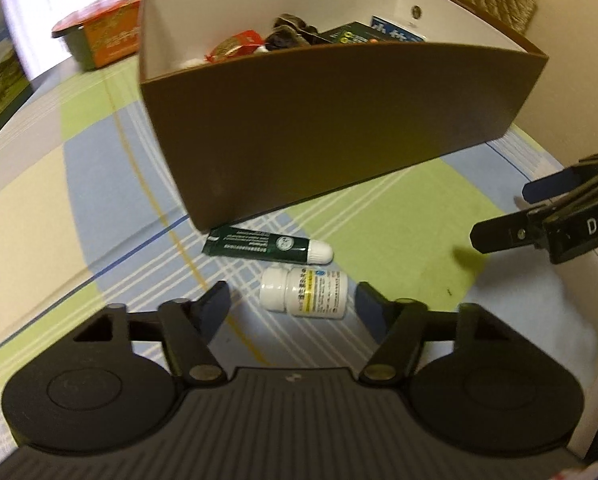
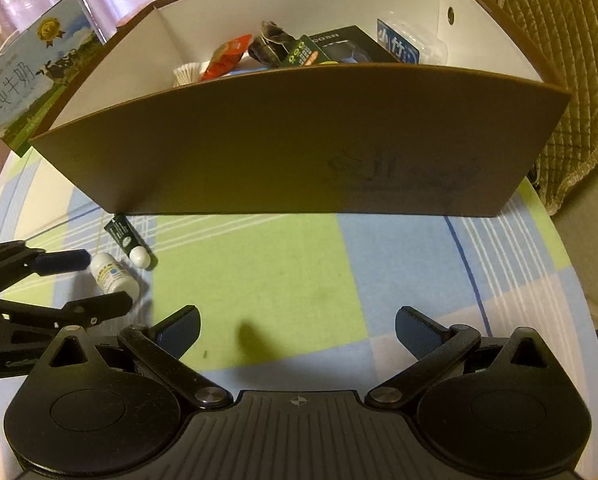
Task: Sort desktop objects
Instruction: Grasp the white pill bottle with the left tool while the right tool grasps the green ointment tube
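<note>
A small white pill bottle (image 1: 305,292) lies on its side on the checked tablecloth, between the open fingers of my left gripper (image 1: 293,304) without being touched. Just beyond it lies a dark green tube (image 1: 267,245) with a white cap, against the foot of the brown box (image 1: 339,128). The right wrist view shows the same bottle (image 2: 113,276) and tube (image 2: 129,242) at the left, with my left gripper (image 2: 101,280) around the bottle. My right gripper (image 2: 297,330) hangs open over bare cloth, holding nothing. It appears at the right edge in the left wrist view as the right gripper (image 1: 503,216).
The brown box's white inside (image 2: 139,64) holds several packets and small cartons. A milk carton (image 2: 27,76) stands to its left. A red and green tin (image 1: 103,28) sits behind the box. A woven cushion (image 2: 571,60) is at the right. The green and blue cloth (image 2: 299,280) lies before the box.
</note>
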`<move>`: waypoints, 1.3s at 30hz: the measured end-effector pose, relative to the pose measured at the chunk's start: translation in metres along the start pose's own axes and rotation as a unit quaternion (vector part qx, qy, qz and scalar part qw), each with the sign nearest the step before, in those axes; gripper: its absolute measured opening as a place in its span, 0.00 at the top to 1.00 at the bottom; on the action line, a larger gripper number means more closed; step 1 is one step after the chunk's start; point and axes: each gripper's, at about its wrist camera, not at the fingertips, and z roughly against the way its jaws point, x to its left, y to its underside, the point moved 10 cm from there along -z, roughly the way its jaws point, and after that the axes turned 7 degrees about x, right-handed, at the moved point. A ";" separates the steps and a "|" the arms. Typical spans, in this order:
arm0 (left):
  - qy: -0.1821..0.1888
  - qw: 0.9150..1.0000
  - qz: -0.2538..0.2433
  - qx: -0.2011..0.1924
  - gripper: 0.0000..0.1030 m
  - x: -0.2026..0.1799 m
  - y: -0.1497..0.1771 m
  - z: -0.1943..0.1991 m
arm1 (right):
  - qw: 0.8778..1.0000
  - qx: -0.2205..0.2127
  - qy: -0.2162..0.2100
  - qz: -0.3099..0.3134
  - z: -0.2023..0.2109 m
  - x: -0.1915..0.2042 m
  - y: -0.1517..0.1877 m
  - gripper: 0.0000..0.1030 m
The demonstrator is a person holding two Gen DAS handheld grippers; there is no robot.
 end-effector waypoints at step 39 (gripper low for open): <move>-0.090 0.984 0.150 0.022 0.59 0.115 0.034 0.025 | 0.937 -0.063 -0.057 0.339 -0.069 0.155 -0.016 0.86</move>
